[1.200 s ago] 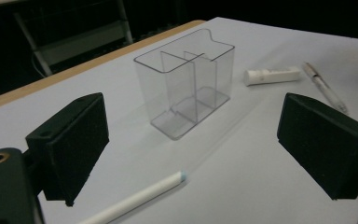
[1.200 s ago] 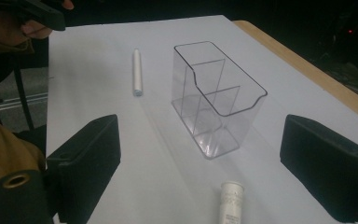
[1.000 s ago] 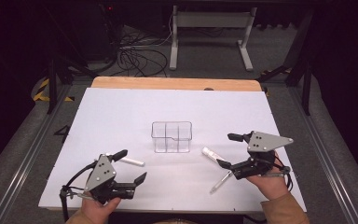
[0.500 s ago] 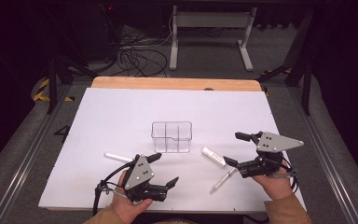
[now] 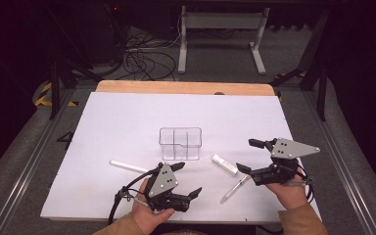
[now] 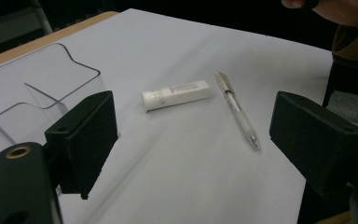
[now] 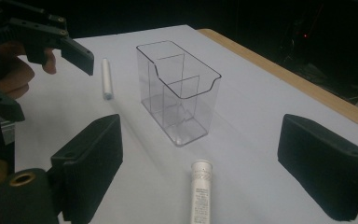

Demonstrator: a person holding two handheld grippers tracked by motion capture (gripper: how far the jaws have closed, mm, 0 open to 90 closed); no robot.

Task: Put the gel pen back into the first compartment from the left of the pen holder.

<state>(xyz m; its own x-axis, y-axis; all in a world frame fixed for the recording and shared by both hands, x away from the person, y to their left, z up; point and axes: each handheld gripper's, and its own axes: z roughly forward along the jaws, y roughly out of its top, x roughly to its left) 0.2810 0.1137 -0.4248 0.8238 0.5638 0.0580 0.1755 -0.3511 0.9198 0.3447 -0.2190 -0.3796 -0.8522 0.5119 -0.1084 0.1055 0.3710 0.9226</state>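
Both tongs are held spread and empty over the white surface. The left tongs, whose jaws have just been narrowing slightly, are aimed at the white tube and pen, lying beside the clear organizer. A reach and closure on one is judged next; the right tongs hover nearby.

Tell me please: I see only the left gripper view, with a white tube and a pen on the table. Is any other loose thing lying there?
Observer: Yes. A white stick lies on the white sheet, left of the clear organizer and apart from it.
Operator: Is something already inside the organizer?
Observer: No. In the right gripper view all its compartments are empty.
Operator: How stands the other gripper?
Observer: The right hand-held gripper is open, with nothing between its jaws.
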